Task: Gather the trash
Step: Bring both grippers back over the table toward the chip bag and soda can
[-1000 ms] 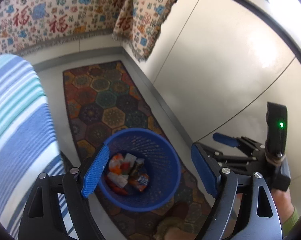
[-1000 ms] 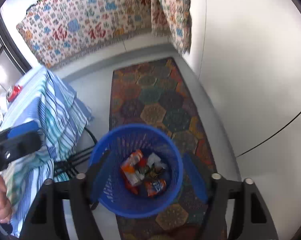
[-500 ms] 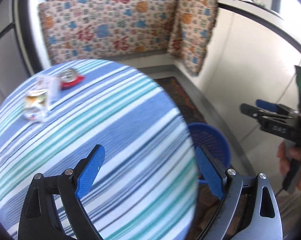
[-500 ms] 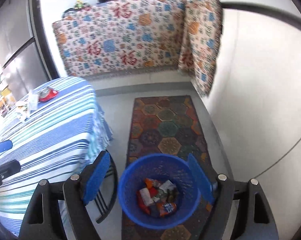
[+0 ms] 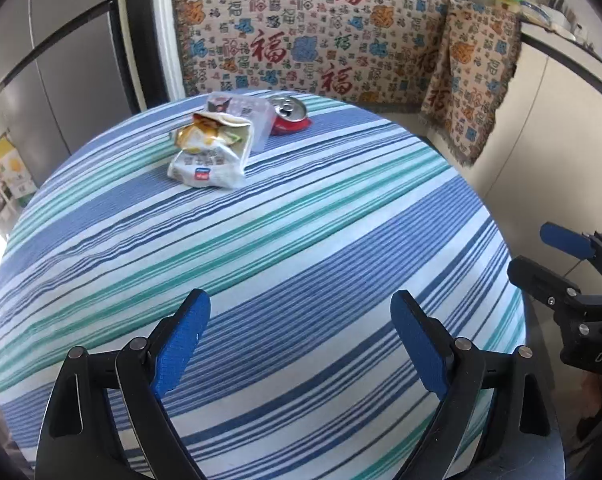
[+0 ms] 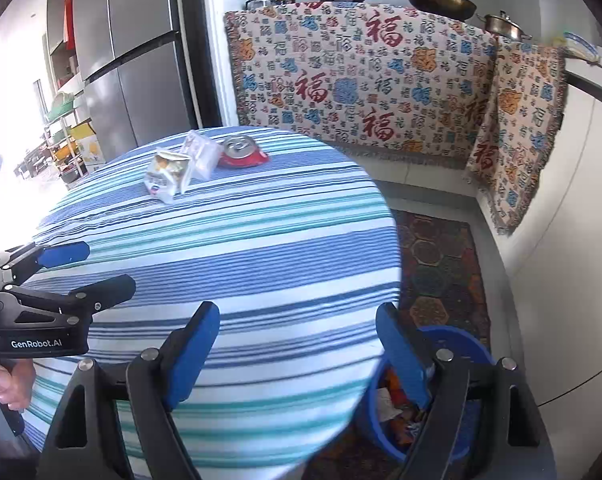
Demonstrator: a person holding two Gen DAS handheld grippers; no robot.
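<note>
A white snack bag point(image 5: 211, 152) point(image 6: 167, 172), a clear plastic wrapper point(image 5: 247, 114) point(image 6: 201, 152) and a crushed red can point(image 5: 289, 118) point(image 6: 241, 154) lie together at the far side of the round striped table point(image 5: 301, 240) point(image 6: 261, 248). My left gripper point(image 5: 297, 332) is open and empty above the table's near part. My right gripper point(image 6: 297, 340) is open and empty over the table's right edge. The blue basket point(image 6: 457, 344) with several wrappers inside stands on the floor below the right gripper.
A patterned cloth point(image 6: 361, 80) hangs over the counter behind the table, with pots on top. A fridge point(image 6: 133, 52) stands at the left. A hexagon rug point(image 6: 441, 264) lies on the floor by white cabinets point(image 6: 573, 240).
Both grippers have risen from over the blue basket and swung left to face the table top. The trash on the table has come into view and nearer.
</note>
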